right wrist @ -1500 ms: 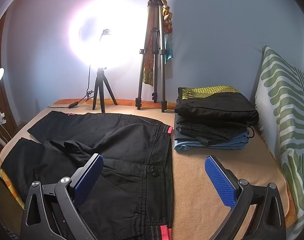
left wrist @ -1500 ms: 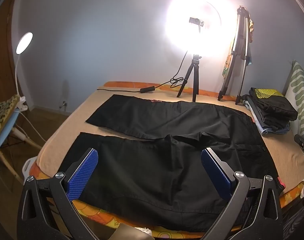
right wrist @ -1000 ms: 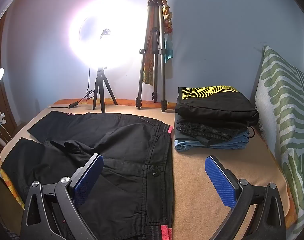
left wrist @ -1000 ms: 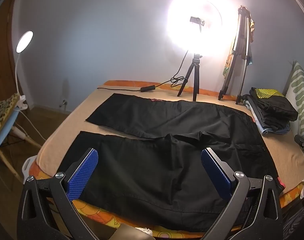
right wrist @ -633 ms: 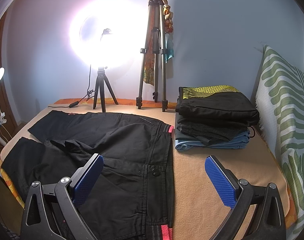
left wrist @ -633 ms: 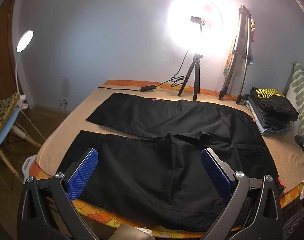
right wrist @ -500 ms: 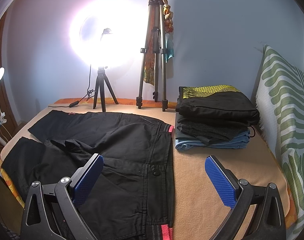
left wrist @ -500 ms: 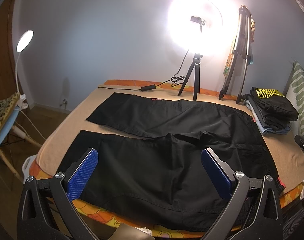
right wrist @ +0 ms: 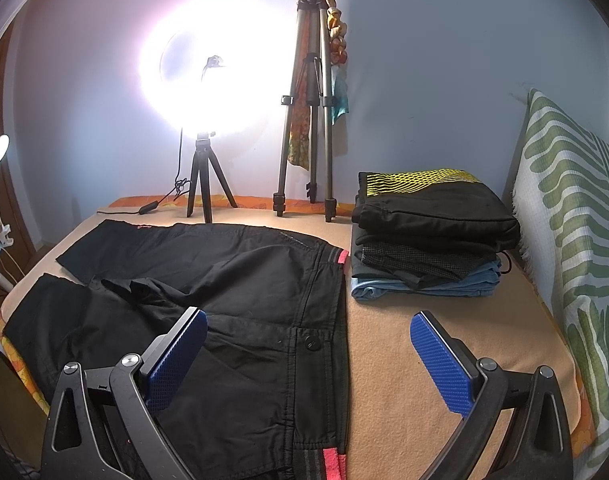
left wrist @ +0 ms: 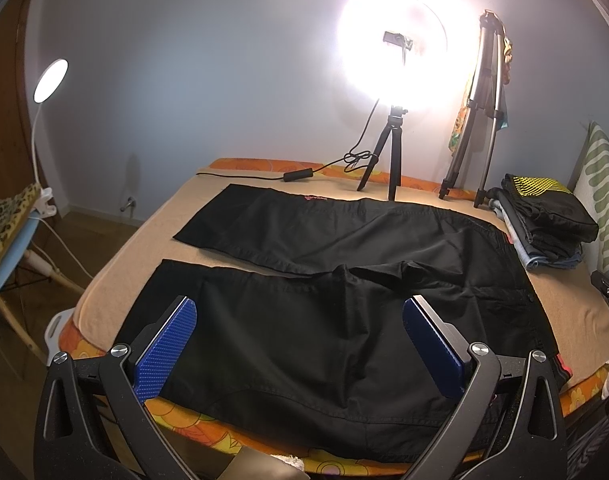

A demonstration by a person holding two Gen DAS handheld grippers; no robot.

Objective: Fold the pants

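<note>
Bedroom, pale blue wall; bed [left wrist: 572, 308] with tan blanket over orange floral sheet, filling centre and lower frame of both views.

Black pants [left wrist: 344, 288] [right wrist: 224, 292]: spread flat across blanket, unfolded; legs parted toward left of frame, waistband toward right. Pink tab at waistband, button at fly, small pink mark near far leg hem; mark too small to read. No legible writing or brand anywhere.

Folded clothes stack [right wrist: 428, 236] [left wrist: 544, 220]: right of waistband, just beside it; black item with yellow mesh panel on top, dark items under, light blue at bottom.

Striped green-and-white pillow [right wrist: 572, 248]: upright at right edge of frame.

Ring light [right wrist: 208, 72] on small tripod: upper centre-left in right wrist view, glaring, cable trailing left. Tall tripod [right wrist: 308, 112] beside it, coloured cloth hung from its head.

Desk lamp [left wrist: 50, 80]: upper left of left wrist view, clipped above pale blue chair [left wrist: 8, 252] with leopard-print cloth.

Left gripper [left wrist: 300, 346]: blue pads spread wide, empty, low in frame above near leg. Right gripper [right wrist: 308, 364]: pads spread wide, empty, above waistband and bare blanket.

No containers in view.

Against earlier frames: pants, stack, both grippers unchanged in place; only a very slight drift of view.
</note>
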